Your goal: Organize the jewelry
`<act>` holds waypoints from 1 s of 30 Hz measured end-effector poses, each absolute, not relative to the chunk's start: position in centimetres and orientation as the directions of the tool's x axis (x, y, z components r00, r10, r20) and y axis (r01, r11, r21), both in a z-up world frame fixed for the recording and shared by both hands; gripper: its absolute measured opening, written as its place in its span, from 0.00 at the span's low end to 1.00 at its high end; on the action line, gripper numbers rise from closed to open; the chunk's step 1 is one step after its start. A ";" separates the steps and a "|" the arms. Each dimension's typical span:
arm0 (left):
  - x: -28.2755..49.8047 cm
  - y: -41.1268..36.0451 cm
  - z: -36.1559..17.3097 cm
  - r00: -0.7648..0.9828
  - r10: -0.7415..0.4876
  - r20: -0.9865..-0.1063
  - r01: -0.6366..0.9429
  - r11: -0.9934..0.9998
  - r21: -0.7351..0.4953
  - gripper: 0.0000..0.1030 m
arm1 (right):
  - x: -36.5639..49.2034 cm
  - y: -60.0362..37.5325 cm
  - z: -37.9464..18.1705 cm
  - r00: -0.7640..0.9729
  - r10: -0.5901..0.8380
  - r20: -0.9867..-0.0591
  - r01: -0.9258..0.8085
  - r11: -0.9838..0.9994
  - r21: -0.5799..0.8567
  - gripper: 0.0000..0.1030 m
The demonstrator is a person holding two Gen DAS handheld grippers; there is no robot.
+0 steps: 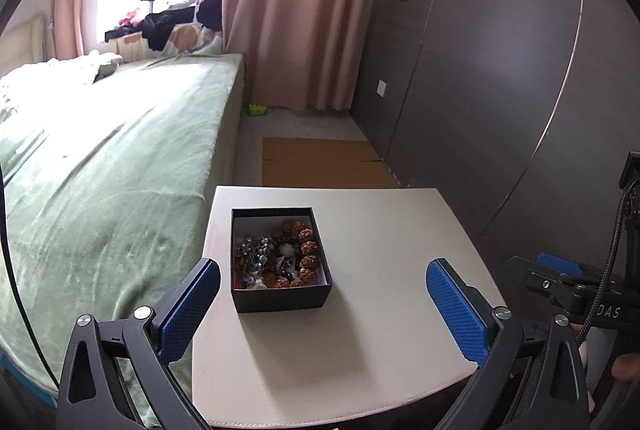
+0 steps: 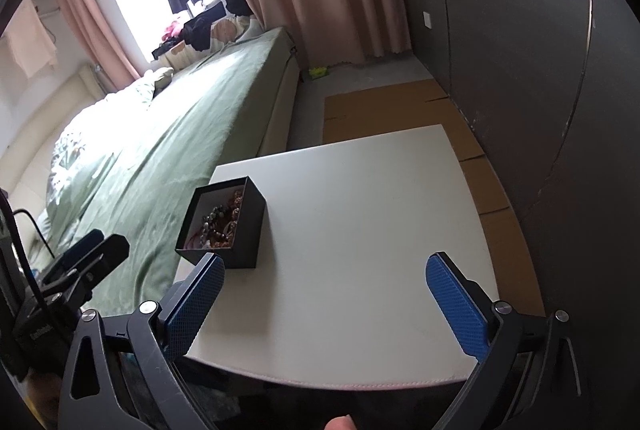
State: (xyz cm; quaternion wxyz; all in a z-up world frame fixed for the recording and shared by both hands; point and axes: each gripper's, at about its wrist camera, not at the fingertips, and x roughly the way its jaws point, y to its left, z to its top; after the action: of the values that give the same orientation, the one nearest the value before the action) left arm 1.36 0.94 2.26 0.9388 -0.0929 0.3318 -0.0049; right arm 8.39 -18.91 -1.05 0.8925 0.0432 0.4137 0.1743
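A small black box (image 1: 280, 296) stands on a white table (image 1: 380, 238), lidless, with brown bead bracelets (image 1: 306, 250) and grey jewelry (image 1: 252, 250) heaped inside. My left gripper (image 1: 323, 274) hovers over the table's near edge, open wide, with the box just beyond its fingertips and nothing between the blue pads. From the right wrist view the same box (image 2: 244, 234) sits at the table's (image 2: 360, 214) left edge, ahead of my left fingertip. My right gripper (image 2: 325, 272) is open and empty above bare tabletop. Each gripper shows at the edge of the other's view.
A bed with a green cover (image 1: 108, 166) runs along the table's left side. Flat cardboard (image 1: 320, 162) lies on the floor beyond the table. A dark panelled wall (image 1: 500, 90) closes the right, with pink curtains (image 1: 300, 10) and hanging clothes at the back.
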 end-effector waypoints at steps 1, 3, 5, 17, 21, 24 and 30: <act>1.4 0.9 2.3 0.778 -0.075 -0.624 -0.049 0.983 -0.179 1.00 | 8.4 -18.8 -1.0 0.599 0.346 -0.722 -0.277 0.936 0.219 0.99; 1.4 0.9 2.3 0.780 -0.080 -0.620 -0.041 0.983 -0.179 1.00 | 8.3 -18.8 -0.9 0.601 0.348 -0.720 -0.280 0.935 0.218 0.99; 1.3 0.9 2.4 0.782 -0.075 -0.619 -0.041 0.984 -0.171 1.00 | 8.2 -18.8 -0.9 0.605 0.348 -0.716 -0.284 0.935 0.215 0.99; 1.2 0.6 2.3 0.783 -0.080 -0.616 -0.037 0.984 -0.174 1.00 | 8.2 -19.2 -0.9 0.602 0.334 -0.726 -0.277 0.939 0.202 0.99; 1.2 0.6 2.3 0.784 -0.083 -0.615 -0.037 0.983 -0.180 1.00 | 8.2 -19.5 -1.0 0.603 0.329 -0.727 -0.269 0.942 0.202 0.99; 1.3 0.4 2.3 0.783 -0.083 -0.616 -0.036 0.983 -0.178 1.00 | 8.2 -19.7 -0.9 0.607 0.332 -0.722 -0.268 0.941 0.207 0.99; 1.4 0.3 2.3 0.780 -0.084 -0.620 -0.034 0.984 -0.177 1.00 | 8.2 -19.9 -0.9 0.605 0.332 -0.724 -0.264 0.941 0.211 0.99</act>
State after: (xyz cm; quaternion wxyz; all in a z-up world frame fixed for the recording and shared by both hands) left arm 1.36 0.34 2.32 0.9391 -0.0894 0.3314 -0.0132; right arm 8.18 -19.89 -0.90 0.8950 0.0412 0.4119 0.1664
